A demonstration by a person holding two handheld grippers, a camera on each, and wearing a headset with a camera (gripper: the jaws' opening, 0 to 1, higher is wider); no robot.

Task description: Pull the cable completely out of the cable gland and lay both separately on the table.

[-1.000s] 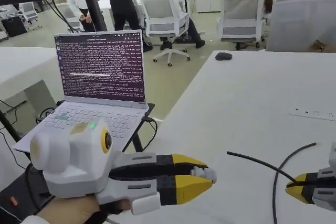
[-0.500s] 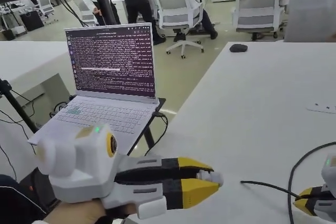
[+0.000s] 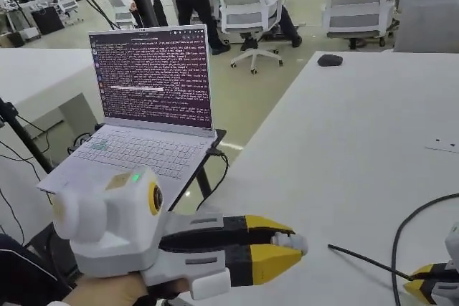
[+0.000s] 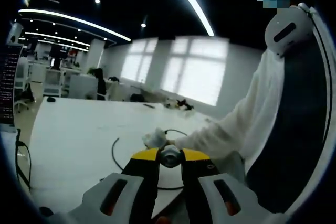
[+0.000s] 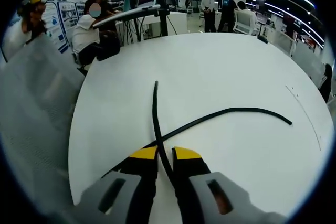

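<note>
A small pale grey cable gland [image 3: 294,243] sits between the yellow tips of my left gripper [image 3: 285,244], which is shut on it low over the white table's [image 3: 344,141] near left edge. In the left gripper view the gland [image 4: 169,156] stands at the jaw tips. The black cable [image 3: 401,227] curves across the table on the right. Its free end [image 3: 331,247] lies apart from the gland. My right gripper [image 3: 419,282] at the bottom right corner is shut on the cable. In the right gripper view the cable [image 5: 157,124] runs between the jaws and crosses another stretch of itself [image 5: 236,111].
An open laptop [image 3: 154,84] stands on a stand left of the table. A black mouse [image 3: 330,60] lies at the table's far end and a white strip [image 3: 446,147] at the right. Office chairs and people are beyond. A white sleeve [image 4: 231,129] shows behind the left gripper.
The head camera has shifted. My right gripper has slid toward the lower right with the cable, and the free end has drawn away to the right of the gland. The left gripper holds still.
</note>
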